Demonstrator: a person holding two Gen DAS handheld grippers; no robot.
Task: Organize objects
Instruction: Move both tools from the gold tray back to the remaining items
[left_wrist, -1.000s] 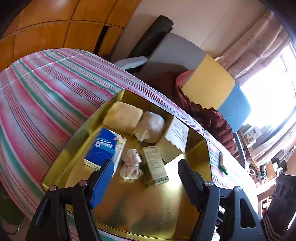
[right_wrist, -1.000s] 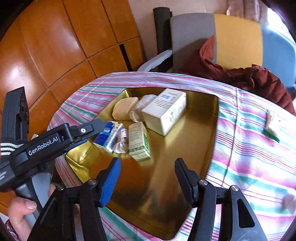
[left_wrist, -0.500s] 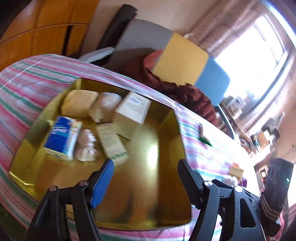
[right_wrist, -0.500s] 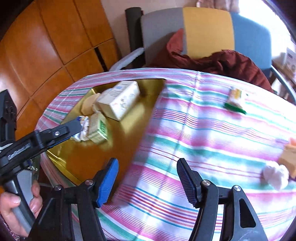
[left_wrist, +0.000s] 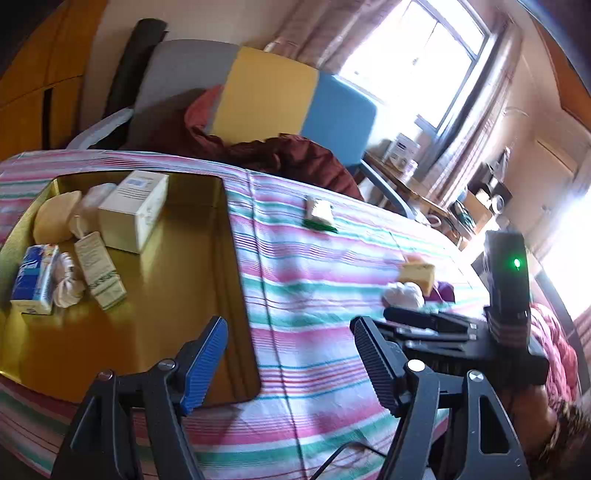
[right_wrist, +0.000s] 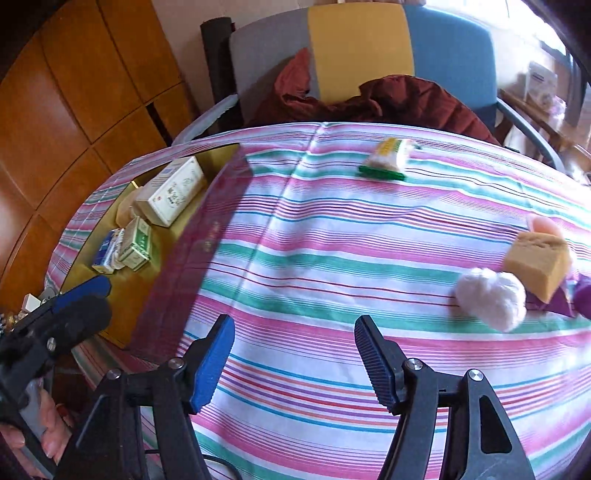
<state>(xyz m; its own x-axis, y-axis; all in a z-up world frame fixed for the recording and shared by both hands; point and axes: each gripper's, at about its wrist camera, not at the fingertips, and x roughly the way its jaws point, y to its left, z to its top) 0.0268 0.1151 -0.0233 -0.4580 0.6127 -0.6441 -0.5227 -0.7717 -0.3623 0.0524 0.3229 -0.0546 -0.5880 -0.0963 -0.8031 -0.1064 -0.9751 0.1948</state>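
1. a table under a striped cloth (right_wrist: 295, 258) of pink, green and white fills both views; behind it sits a chair (right_wrist: 358, 51) with grey, yellow and blue back panels and a dark red fabric (right_wrist: 406, 103) heaped on its seat, wooden panelling (right_wrist: 74, 92) at upper left.
2. left wrist view: the gold tray (left_wrist: 177, 295) lies at left of frame, and along its far left side sit a white box (left_wrist: 133, 210), a small green-printed carton (left_wrist: 99, 269), a blue-and-white pack (left_wrist: 33, 280), a white bundle (left_wrist: 68, 284) between those two, and a pale yellow block (left_wrist: 51, 218) near the upper corner.
3. out on the bare cloth, well apart from the tray: a green-edged packet (right_wrist: 388, 158) at upper centre of the right wrist view, then a tan block (right_wrist: 535, 258) with a white cotton ball (right_wrist: 491, 295) just beside it at the right edge. something purple peeks in at far right, too cropped to name.
4. left gripper (left_wrist: 291, 354): jaws standing wide apart, nothing between them, hovering over the tray's near right edge and the cloth.
5. right gripper (right_wrist: 295, 362): jaws have just been opening, now parted with only striped cloth showing in the gap, nothing held. it hangs over the middle of the cloth, the cotton ball off to its right.
6. at lower left of the right wrist view a hand (right_wrist: 48, 435) wraps the other tool's handle.
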